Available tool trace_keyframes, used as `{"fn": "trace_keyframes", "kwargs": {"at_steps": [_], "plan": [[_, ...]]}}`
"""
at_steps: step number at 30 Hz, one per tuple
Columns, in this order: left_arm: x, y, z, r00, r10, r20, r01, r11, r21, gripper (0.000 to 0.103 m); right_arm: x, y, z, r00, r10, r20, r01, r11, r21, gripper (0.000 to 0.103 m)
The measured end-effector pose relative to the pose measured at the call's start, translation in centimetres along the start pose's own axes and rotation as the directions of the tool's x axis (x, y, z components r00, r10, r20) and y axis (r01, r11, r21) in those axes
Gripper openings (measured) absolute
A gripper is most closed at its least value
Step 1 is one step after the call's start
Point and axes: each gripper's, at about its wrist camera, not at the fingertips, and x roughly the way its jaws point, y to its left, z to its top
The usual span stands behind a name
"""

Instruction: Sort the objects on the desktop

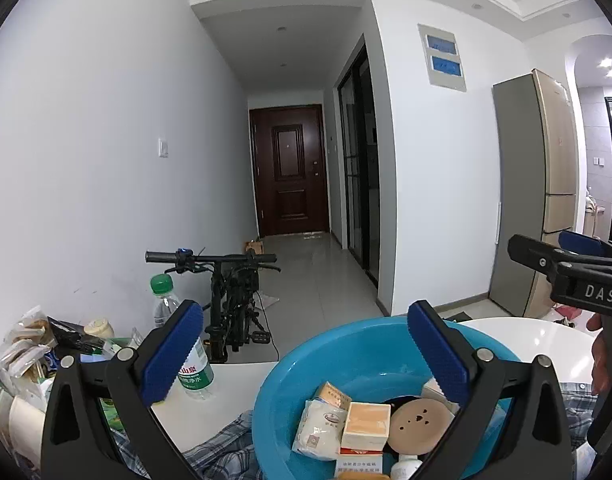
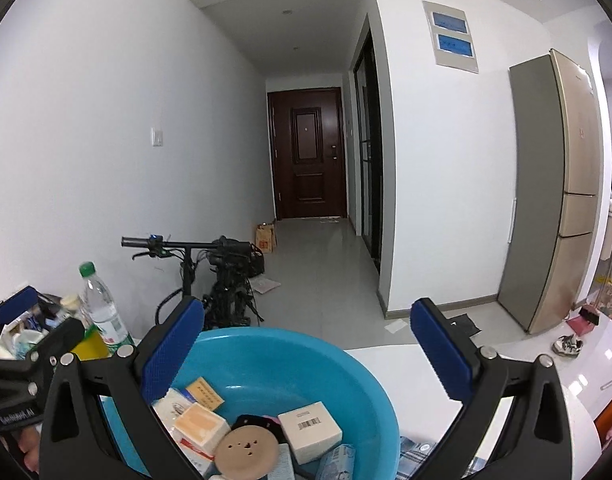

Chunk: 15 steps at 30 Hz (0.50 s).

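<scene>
White-walled room with a grey tiled hallway running back to a dark brown door (image 1: 290,170). Tall beige refrigerator (image 1: 544,196) stands against the right wall. Black bicycle (image 1: 230,300) parked by the left wall, just beyond the table edge.

White table (image 1: 226,392) in the foreground, partly covered by a blue plaid cloth (image 1: 222,456). Round blue plastic basin (image 1: 358,344) sits on it, in front of both cameras, holding the sorted items: a white pouch (image 1: 320,428), an orange-topped box (image 1: 366,422), a tan round disc with small holes (image 1: 416,424), and, in the right wrist view, a white box with a barcode (image 2: 310,430). Several more cartons underneath; labels too small to read.

Clear water bottle (image 1: 182,340) with green cap stands upright on the table, left of the basin. Beyond it at far left, a heap of packets and wrappers (image 1: 34,348).

Left gripper (image 1: 306,356) hangs above the basin, blue-padded jaws spread wide, nothing between them. Right gripper (image 2: 306,356) likewise over the basin, jaws apart and empty; its body also shows at the right edge of the left wrist view.
</scene>
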Motion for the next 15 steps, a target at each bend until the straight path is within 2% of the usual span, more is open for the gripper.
{"fn": "trace_keyframes", "kwargs": {"at_steps": [4,11,15], "plan": [[-1.4,-0.3,0.2,0.999,-0.045,-0.017,0.044,0.999,-0.014,0.103,-1.6,0.8,0.2,1.0,0.009,-0.005,-0.009,1.0,-0.012,0.103],[-5.0,-1.2,-0.4,0.998,-0.053,-0.023,0.054,0.998,0.021,0.103,-4.5,2.6,-1.5,0.998,0.047,-0.049,-0.05,0.997,-0.052,0.103],[-7.5,-1.3,-1.4,0.996,-0.089,-0.012,0.089,0.996,-0.019,0.103,-6.9,2.7,-2.5,0.997,0.063,-0.052,-0.065,0.997,-0.037,0.103]]}}
